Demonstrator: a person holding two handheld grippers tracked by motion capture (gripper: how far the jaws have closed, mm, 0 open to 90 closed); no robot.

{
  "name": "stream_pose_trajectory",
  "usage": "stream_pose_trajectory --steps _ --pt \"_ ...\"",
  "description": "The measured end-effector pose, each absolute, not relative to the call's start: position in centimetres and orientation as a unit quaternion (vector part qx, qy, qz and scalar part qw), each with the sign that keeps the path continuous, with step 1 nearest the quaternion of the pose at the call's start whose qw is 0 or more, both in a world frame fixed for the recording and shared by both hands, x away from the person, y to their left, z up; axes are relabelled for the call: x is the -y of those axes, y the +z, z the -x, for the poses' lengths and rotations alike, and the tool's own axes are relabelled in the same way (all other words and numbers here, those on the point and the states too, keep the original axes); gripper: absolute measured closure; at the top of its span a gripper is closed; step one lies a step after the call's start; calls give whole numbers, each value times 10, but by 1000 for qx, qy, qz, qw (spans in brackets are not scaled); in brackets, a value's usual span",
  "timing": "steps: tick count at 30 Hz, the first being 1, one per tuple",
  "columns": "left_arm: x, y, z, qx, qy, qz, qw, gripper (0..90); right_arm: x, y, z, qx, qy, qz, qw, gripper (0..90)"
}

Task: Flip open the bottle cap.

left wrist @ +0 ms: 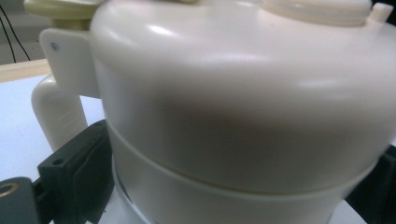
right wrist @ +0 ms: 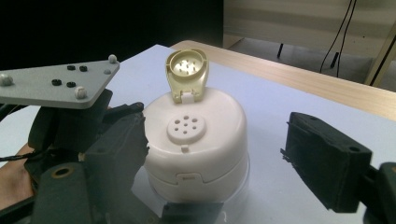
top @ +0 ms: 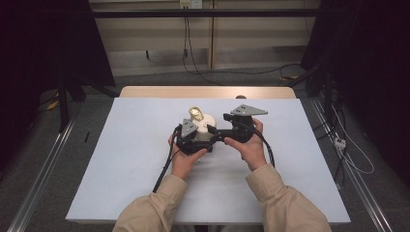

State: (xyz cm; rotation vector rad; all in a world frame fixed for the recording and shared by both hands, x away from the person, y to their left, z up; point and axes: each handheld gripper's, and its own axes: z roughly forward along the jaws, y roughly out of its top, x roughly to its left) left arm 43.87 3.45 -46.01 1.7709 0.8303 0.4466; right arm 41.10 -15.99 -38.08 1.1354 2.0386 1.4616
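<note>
A round cream plastic container [top: 205, 129] stands upright near the middle of the white table [top: 121, 159], between the person's two hands. Its domed lid carries a small disc pierced with holes [right wrist: 186, 129], and a yellowish flip cap [right wrist: 187, 73] is hinged up behind that disc, standing nearly upright with its own ring of studs facing forward.

The left gripper [top: 193, 140] sits at the container's near left side. In the left gripper view the cream body [left wrist: 243, 116] is pressed close between the two black jaws, one pad [left wrist: 77, 172] against its lower left and the other at the far right edge, so the jaws clamp the container around its lower half. A pale handle-like tab [left wrist: 63, 93] juts from the container's left in that view.

The right gripper [top: 223, 134] comes in from the container's right, its grey three-cornered plate [top: 247, 110] above the hand. In the right gripper view its jaws stand wide apart, one pad [right wrist: 327, 161] well clear of the container's side and the other low on the left, with the container between them but not touched on the visible side. The left gripper's grey plate [right wrist: 56, 84] shows beside the lid there.
</note>
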Motion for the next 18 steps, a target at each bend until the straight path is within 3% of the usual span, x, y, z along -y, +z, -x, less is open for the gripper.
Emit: stream_pose_trajectory --steps 18 --pt "-39 -460 -435 -354 177 -757 519 33 162 -382 -403 -730 522 -398 192 195"
